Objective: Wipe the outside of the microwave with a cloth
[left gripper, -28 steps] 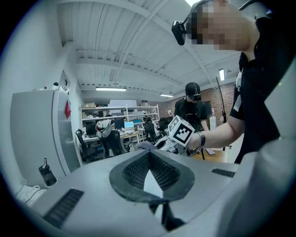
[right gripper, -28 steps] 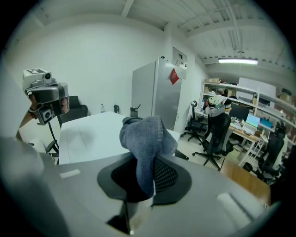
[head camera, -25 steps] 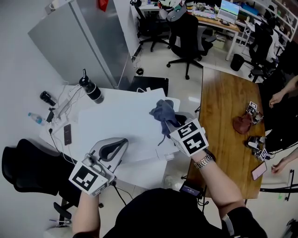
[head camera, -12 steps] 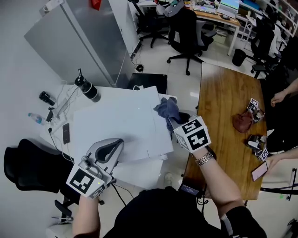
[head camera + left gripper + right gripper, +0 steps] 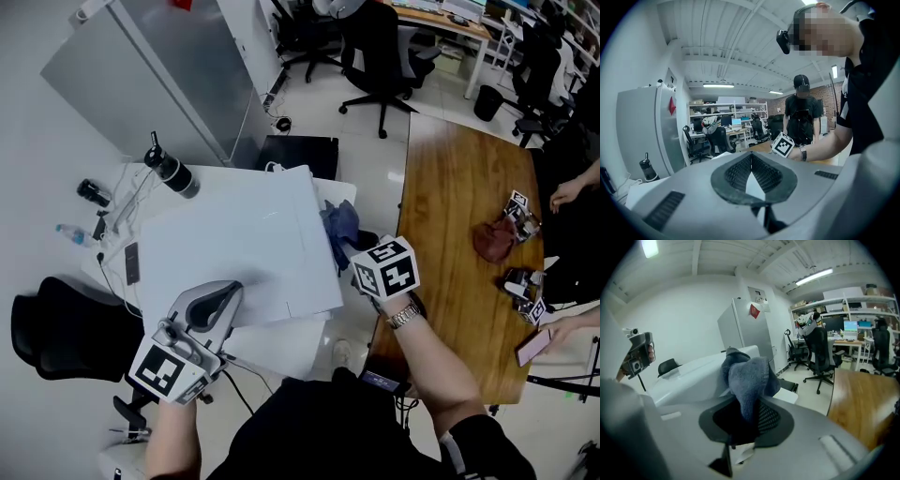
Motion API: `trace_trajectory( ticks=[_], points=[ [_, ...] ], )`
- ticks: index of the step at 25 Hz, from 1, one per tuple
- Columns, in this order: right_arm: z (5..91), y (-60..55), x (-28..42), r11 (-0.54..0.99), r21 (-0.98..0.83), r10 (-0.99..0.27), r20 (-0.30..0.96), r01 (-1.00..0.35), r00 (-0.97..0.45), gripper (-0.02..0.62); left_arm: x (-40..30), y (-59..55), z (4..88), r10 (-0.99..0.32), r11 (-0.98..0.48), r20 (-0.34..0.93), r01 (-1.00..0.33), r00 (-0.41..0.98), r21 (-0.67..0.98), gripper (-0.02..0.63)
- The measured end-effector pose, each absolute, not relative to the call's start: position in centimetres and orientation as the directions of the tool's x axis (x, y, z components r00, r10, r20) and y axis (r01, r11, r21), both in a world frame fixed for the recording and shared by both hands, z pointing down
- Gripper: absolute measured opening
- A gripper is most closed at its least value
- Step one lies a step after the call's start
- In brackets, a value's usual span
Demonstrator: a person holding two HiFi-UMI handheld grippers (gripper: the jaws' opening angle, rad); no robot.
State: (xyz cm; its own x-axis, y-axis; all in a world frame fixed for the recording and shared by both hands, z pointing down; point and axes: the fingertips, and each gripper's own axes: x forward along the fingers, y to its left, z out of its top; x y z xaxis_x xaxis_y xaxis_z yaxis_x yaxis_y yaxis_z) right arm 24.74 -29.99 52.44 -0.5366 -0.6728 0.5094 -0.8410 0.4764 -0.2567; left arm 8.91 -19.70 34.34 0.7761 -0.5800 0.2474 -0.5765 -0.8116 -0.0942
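Note:
The white microwave shows its broad top in the head view. My right gripper is shut on a blue-grey cloth, which hangs against the microwave's right side, just below its top edge. In the right gripper view the cloth bunches up out of the jaws of the right gripper, with the microwave to its left. My left gripper is shut with nothing in it, at the near left corner of the top. In the left gripper view the left gripper has its pads pressed together.
A black bottle, a phone and cables lie on the white table left of the microwave. A grey cabinet stands behind. A wooden table at the right carries a brown cloth and other grippers. Office chairs stand beyond.
The right gripper has carried the cloth off the microwave's top, rightward over the edge and down along its right side. The left gripper has slid slightly toward the near left.

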Motion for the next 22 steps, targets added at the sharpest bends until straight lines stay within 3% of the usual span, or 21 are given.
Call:
trace_trajectory(
  ticks=[22],
  points=[
    [63.6,-31.5,24.6,0.42,-0.264,-0.573,0.664,-0.868,-0.48,0.066,7.2,-20.1,35.3,-0.644,-0.756,0.287,-0.649,0.709,-0.091,0.005]
  ],
)
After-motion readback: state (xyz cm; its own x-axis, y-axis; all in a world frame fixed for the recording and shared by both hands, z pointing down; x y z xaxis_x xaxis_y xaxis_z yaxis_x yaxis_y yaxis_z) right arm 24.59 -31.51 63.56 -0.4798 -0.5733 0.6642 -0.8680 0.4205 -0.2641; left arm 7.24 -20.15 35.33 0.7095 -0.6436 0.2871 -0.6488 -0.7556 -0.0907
